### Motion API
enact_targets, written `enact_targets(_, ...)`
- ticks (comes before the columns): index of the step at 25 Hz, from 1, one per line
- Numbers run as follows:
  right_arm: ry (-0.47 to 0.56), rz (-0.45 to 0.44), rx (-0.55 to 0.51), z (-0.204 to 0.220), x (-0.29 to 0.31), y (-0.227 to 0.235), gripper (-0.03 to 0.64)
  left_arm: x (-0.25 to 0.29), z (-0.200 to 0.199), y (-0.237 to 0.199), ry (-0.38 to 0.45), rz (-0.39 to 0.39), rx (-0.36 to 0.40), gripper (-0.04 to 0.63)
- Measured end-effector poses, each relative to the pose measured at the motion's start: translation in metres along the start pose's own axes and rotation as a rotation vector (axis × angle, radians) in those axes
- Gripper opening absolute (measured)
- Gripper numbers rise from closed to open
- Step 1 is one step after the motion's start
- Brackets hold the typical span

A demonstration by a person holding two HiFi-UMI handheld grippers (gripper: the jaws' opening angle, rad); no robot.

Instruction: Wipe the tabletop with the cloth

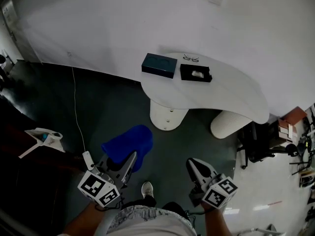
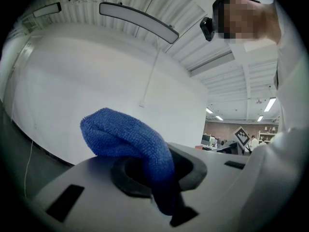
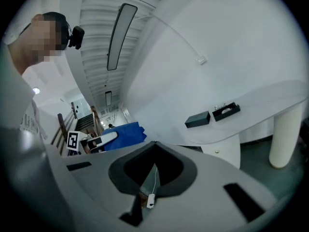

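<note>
A blue cloth (image 1: 129,144) bunches over the jaws of my left gripper (image 1: 129,157), which is shut on it low above the dark floor. In the left gripper view the cloth (image 2: 128,139) drapes from between the jaws of my left gripper (image 2: 159,178). My right gripper (image 1: 193,163) hangs beside it, jaws together and nothing in them; its own view shows the right gripper (image 3: 152,170) with the cloth (image 3: 123,135) off to the left. The white curved table (image 1: 231,97) stands ahead, away from both grippers.
On the table lie a dark teal box (image 1: 159,65), a black tray (image 1: 196,73) and a pair of glasses (image 1: 191,58). A white cable (image 1: 76,107) runs across the floor at left. A dark chair (image 1: 256,144) stands right of the table. My shoe (image 1: 147,189) shows below.
</note>
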State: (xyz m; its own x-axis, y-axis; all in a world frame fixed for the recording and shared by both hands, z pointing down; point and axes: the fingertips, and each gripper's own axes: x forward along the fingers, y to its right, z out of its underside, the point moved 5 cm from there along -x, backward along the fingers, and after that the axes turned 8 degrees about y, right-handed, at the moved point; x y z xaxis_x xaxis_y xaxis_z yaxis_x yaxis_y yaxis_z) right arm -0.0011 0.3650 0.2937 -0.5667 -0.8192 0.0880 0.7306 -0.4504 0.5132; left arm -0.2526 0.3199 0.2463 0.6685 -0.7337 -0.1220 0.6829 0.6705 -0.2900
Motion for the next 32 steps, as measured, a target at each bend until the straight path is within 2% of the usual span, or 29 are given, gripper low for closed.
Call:
enact_targets(15, 0.028, -0.002, -0.005, -0.025, 0.059, 0.027, 0.008, 0.044, -0.009, -0.049, 0.012, 0.011, 0.005, 0.083)
enact_targets(26, 0.01, -0.03, 0.014, -0.061, 0.118, 0.101, 0.008, 0.132, 0.0, -0.083, -0.006, -0.018, 0.016, 0.083)
enact_targets(32, -0.029, -0.056, 0.033, -0.089, 0.152, 0.157, 0.008, 0.191, 0.007, -0.102, -0.026, -0.066, 0.019, 0.083)
